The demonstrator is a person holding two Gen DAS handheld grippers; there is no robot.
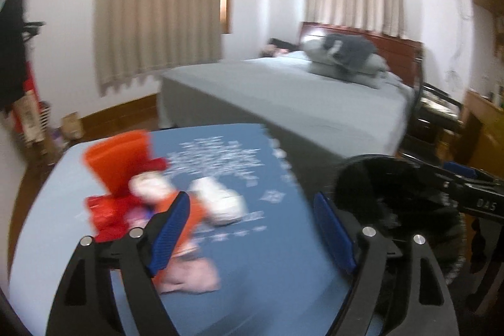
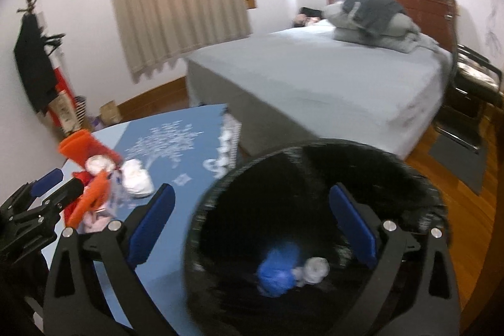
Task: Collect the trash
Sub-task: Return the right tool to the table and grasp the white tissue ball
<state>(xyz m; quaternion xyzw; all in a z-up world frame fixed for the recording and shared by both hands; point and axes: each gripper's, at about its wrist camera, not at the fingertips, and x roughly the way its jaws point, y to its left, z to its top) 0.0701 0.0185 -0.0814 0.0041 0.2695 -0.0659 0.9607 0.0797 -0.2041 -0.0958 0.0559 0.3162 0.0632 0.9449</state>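
Note:
A blurred heap of trash lies on the blue table (image 1: pixel 252 266): an orange carton (image 1: pixel 119 159), red wrappers (image 1: pixel 107 213), a crumpled white paper (image 1: pixel 220 200) and a pink scrap (image 1: pixel 192 276). My left gripper (image 1: pixel 252 229) is open over the table, its left finger in front of the heap. A black bin (image 2: pixel 315 210) stands right of the table; it also shows in the left wrist view (image 1: pixel 387 191). My right gripper (image 2: pixel 252 229) is open and empty above the bin's mouth. A blue crumpled item (image 2: pixel 277 270) and white paper (image 2: pixel 315 268) lie inside the bin.
A bed (image 1: pixel 315 96) with grey sheet and folded bedding stands behind the table. A chair (image 2: pixel 472 84) is at the right of the bed. Curtains (image 1: pixel 157 5) hang on the far wall. Bags and a coat rack (image 2: pixel 34 68) stand at the left wall.

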